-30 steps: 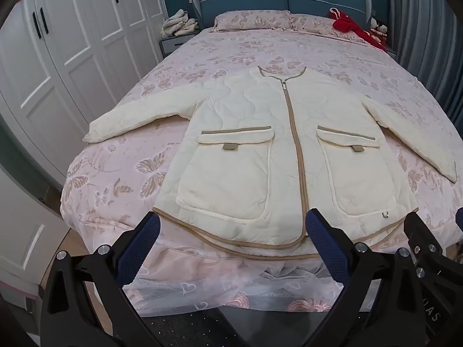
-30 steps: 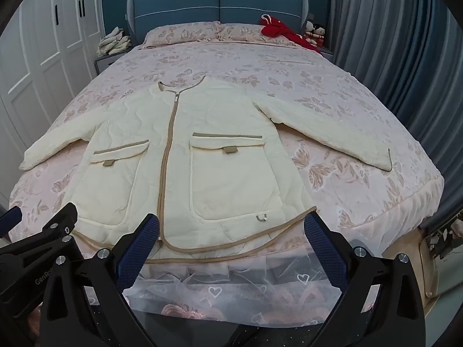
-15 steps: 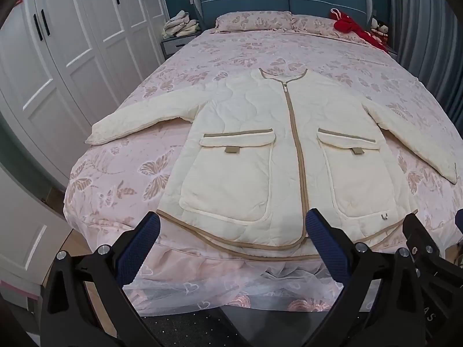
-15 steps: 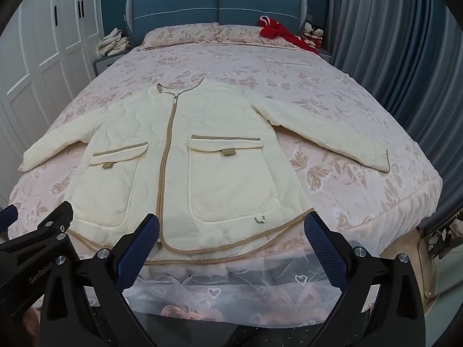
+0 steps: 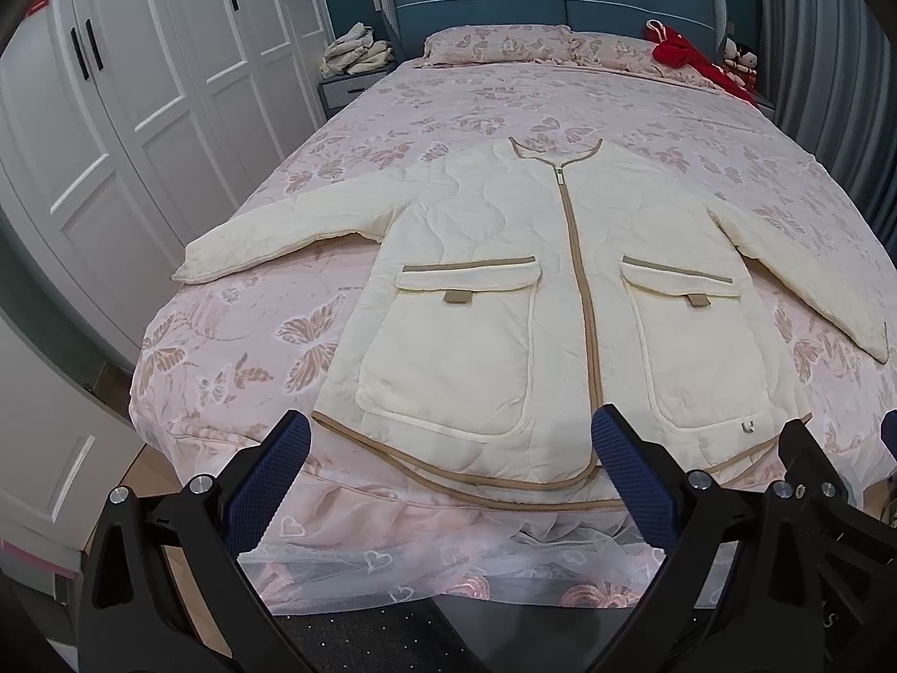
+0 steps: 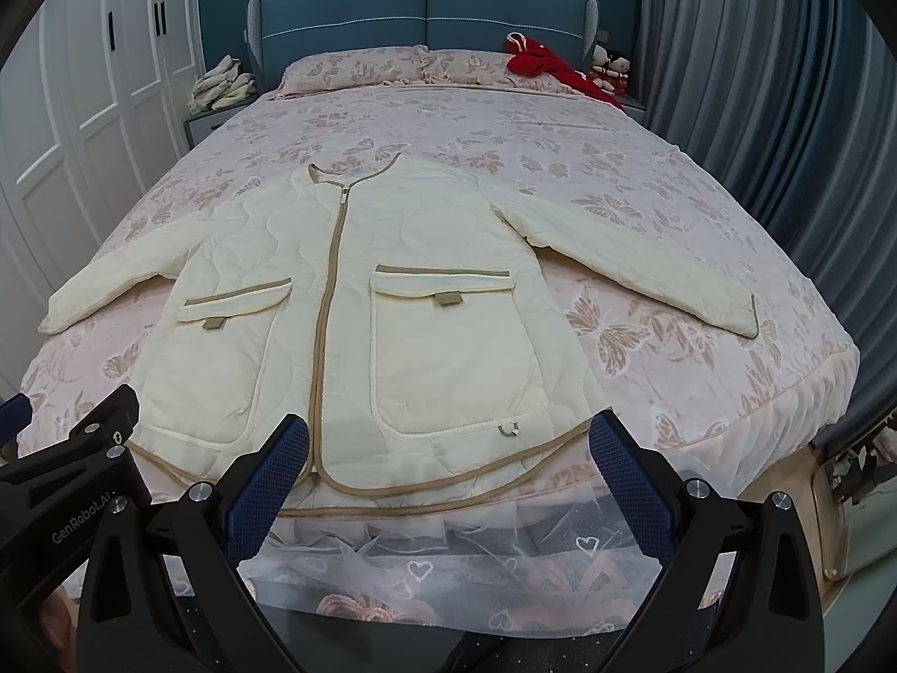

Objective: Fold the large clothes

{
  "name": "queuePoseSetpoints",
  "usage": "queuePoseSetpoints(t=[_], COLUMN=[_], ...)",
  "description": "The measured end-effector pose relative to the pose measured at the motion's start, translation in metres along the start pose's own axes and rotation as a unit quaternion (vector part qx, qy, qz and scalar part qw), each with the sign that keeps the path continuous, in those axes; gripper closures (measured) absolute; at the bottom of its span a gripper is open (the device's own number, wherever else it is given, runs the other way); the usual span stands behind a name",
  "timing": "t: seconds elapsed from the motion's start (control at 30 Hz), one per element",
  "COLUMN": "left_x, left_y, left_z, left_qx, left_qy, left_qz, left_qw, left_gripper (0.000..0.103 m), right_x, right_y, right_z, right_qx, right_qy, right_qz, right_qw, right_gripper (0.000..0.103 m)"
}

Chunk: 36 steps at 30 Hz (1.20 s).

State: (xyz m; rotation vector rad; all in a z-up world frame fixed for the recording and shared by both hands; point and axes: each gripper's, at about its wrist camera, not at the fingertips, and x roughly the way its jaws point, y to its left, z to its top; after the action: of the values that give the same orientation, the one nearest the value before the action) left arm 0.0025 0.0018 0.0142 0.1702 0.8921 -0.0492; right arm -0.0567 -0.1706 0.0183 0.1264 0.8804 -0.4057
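Left wrist view: left gripper [image 5: 448,465], jaws wide apart, empty, hovering off the bed's foot. Right gripper [image 6: 448,465], likewise spread and empty. Cream quilted jacket [image 5: 566,303], zipped, flat on floral bedspread [image 5: 235,347], sleeves [image 5: 280,235] splayed outward, hem nearest. Recommended: pinch each cuff cleanly, one layer-pair only, and fold sleeves inward across the pockets [image 6: 448,347].

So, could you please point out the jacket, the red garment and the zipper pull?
jacket [image 5: 448,359]: left wrist view, on a front pocket.
red garment [image 6: 541,64]: right wrist view, mid-fabric.
zipper pull [image 6: 342,197]: right wrist view, the metal tab.
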Motion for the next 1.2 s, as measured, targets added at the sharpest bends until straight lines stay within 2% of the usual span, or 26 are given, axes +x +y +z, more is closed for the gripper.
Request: queuePoseSetpoints(t=[1.2], left_x=[0.001], left_y=[0.011], left_z=[-0.005], left_qx=[-0.014], left_qy=[0.008], left_qz=[0.008], left_qw=[0.9998], left_gripper=[0.005], right_x=[0.0], right_y=[0.007], right_z=[-0.001], right_qx=[-0.006], right_qy=[0.002], right_qz=[0.005], right_qw=[1.0], right_gripper=[0.005])
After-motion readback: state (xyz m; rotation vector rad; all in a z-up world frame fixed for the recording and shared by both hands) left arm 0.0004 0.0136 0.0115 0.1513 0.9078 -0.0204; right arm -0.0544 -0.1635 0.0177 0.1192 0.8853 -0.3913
